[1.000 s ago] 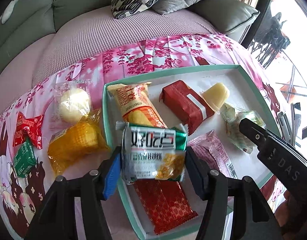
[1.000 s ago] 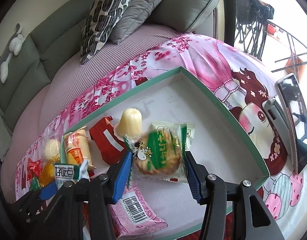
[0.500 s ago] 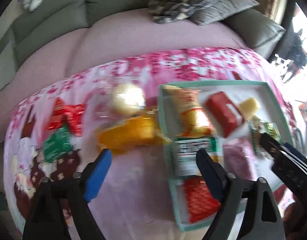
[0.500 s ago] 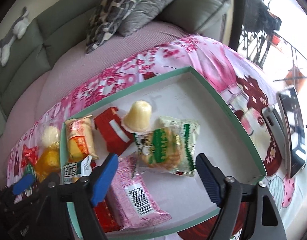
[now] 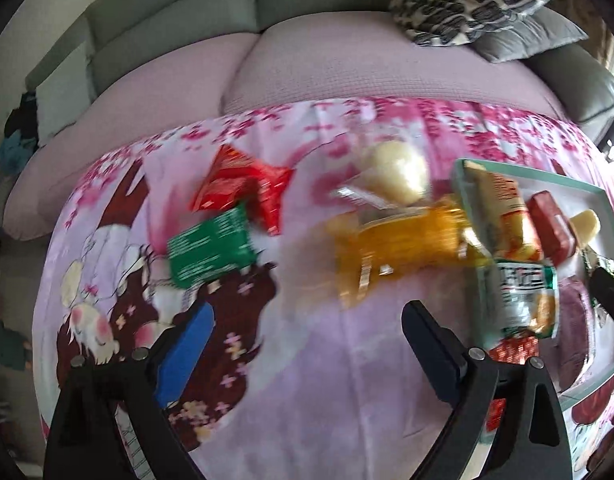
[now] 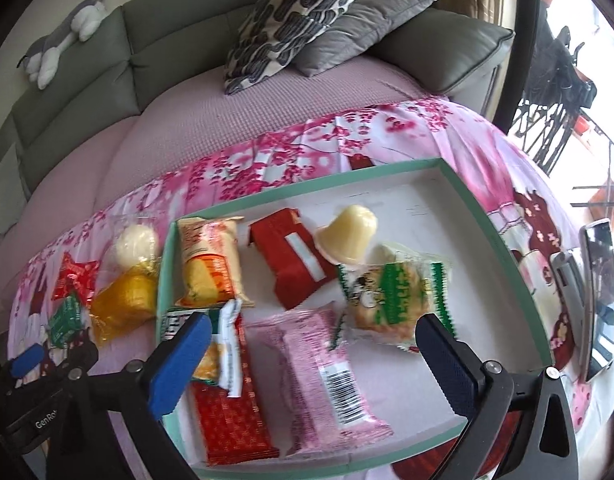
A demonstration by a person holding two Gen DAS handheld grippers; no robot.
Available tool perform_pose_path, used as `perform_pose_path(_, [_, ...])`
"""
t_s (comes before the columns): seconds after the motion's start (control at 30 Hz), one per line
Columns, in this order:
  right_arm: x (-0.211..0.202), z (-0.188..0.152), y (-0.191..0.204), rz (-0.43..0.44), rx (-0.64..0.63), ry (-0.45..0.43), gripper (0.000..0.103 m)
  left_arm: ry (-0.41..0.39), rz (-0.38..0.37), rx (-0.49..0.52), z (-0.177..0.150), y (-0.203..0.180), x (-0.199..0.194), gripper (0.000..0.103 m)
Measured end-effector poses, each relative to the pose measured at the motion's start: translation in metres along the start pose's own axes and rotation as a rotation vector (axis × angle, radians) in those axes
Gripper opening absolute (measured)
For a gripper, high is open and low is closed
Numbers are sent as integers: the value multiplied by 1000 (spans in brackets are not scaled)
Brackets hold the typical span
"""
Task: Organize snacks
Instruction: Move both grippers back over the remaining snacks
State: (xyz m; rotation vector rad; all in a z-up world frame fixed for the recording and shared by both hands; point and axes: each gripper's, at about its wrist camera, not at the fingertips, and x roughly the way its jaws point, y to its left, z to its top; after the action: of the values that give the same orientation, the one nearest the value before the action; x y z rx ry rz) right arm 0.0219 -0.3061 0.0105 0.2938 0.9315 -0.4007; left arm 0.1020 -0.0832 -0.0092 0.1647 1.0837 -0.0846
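Item: loose snacks on floral cloth, left of tray (image 6: 503,248) — both grippers' fingers opening, nothing between; we'd aim left gripper (image 5: 307,344) at yellow pkt (image 5: 403,248), square fingers across short side, w/ right gripper (image 6: 307,344) clear over tray.

Patterned pillow (image 6: 295,20) on sofa (image 6: 107,64) (plush toy (image 6: 63,36) above)
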Motion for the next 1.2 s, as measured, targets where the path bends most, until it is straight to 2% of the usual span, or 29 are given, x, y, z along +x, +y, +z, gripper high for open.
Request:
perform_pose_path(0.63, [1,-16,53,57,-93,34,103,58,97,-236,-8,96,12,95])
perform_pose_path(0.9, [-1,-25,92,75,-186,19,103,77,58,-298,-3,120,22,95])
perform_pose_path(1.2, [4,-24,132,109,-267,22,103,67,-1,-335,18,133,31,95])
